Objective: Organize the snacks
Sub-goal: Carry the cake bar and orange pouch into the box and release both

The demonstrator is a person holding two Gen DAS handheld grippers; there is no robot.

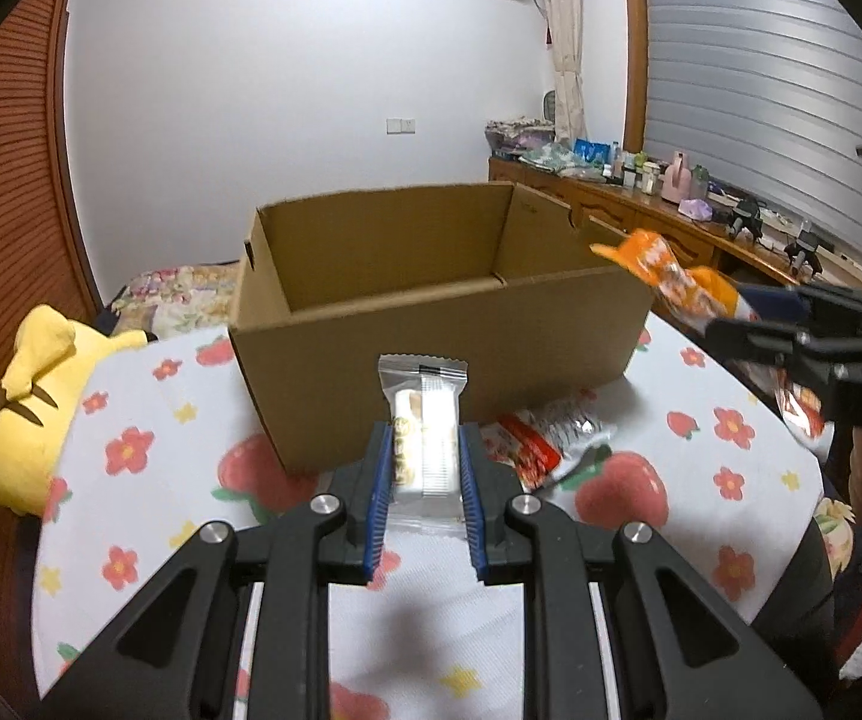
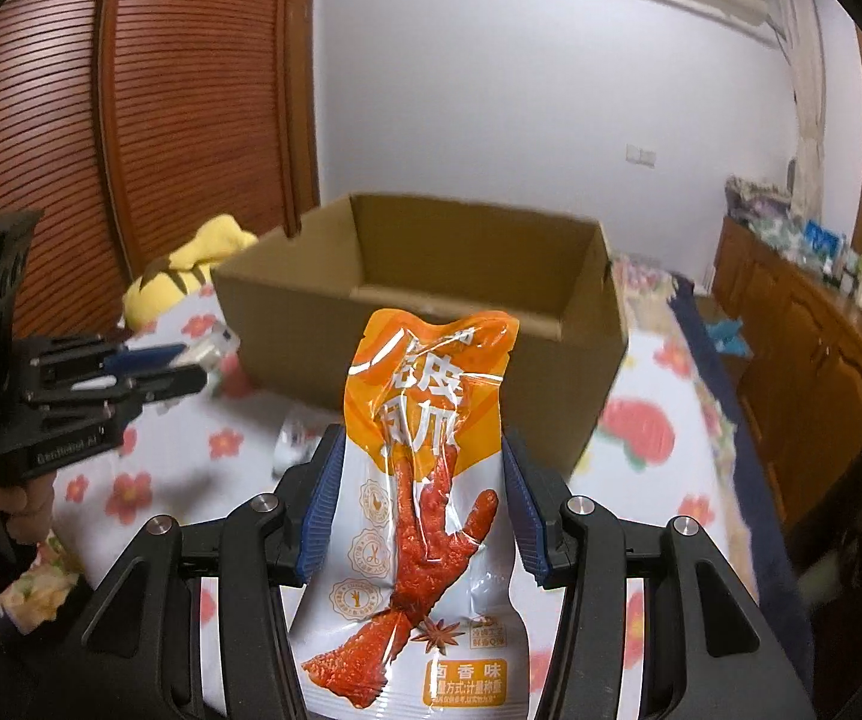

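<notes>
An open cardboard box (image 1: pixel 431 324) stands on the flower-print table; its inside looks bare as far as I can see. My left gripper (image 1: pixel 425 468) is shut on a small clear packet of pale biscuits (image 1: pixel 422 426), held just in front of the box's near wall. My right gripper (image 2: pixel 422 492) is shut on an orange and white chicken-foot snack pouch (image 2: pixel 425 480), lifted before the box (image 2: pixel 431 300). In the left wrist view that pouch (image 1: pixel 664 276) and the right gripper (image 1: pixel 754 324) hang at the box's right end. The left gripper (image 2: pixel 149 372) shows at left in the right wrist view.
A red and silver snack bag (image 1: pixel 550 438) lies on the table (image 1: pixel 149 480) by the box's near right corner. A yellow plush toy (image 1: pixel 35 408) sits at the table's left edge. A wooden sideboard (image 1: pixel 658 222) crowded with bottles runs along the right wall.
</notes>
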